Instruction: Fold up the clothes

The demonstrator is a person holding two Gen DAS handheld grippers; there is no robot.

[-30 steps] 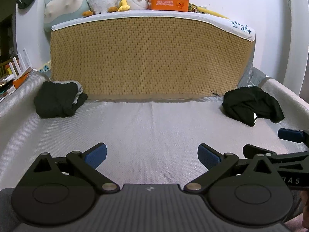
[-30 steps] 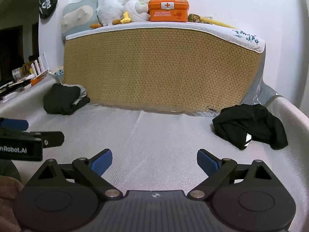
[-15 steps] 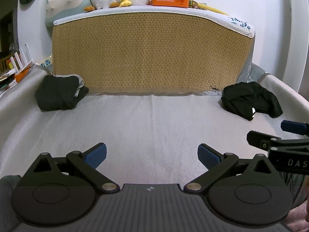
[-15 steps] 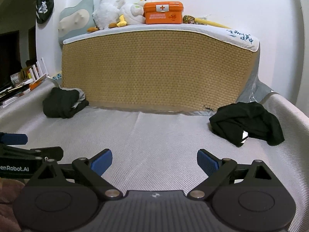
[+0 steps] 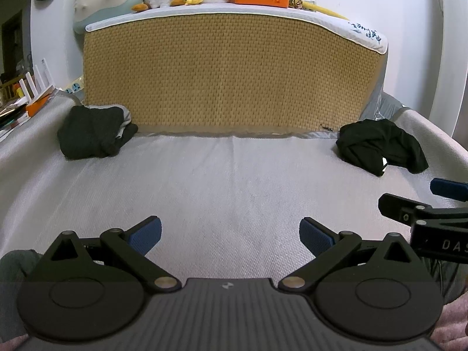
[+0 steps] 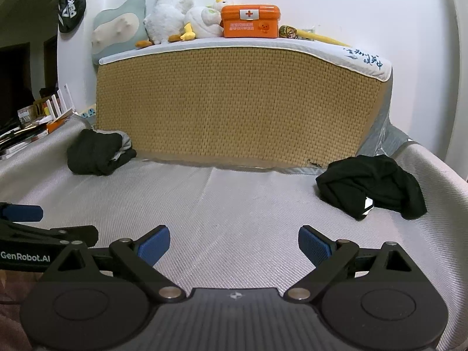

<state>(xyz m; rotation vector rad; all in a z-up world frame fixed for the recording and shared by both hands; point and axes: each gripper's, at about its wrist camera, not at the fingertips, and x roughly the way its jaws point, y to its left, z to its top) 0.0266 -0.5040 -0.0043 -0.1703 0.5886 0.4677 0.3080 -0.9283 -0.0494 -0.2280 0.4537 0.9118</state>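
A: Clothes were in two places on the grey mattress point(image 5: 234, 181). At the far left lay a dark bundle point(image 5: 93, 134) with a bit of grey cloth in it, close to the woven headboard point(image 5: 228, 73). It looked rather compact, maybe folded already, but I could not tell for sure.

B: And the grippers?

A: Both were low over the near edge and well apart from any garment. The left gripper point(image 5: 230, 234) had its jaws spread wide and held nothing. The right gripper point(image 6: 234, 241) was the same, wide and empty. Between them and the headboard the mattress was bare.

B: What was at the right?

A: A crumpled black garment point(image 6: 374, 184) with a small white tag showing, near the right end of the headboard.

B: So which step was it?

A: I think the very start of one fold: nothing was picked yet. The next move probably called for the right gripper to reach to the black garment, pinch an edge, and bring it to the bare middle for spreading flat.
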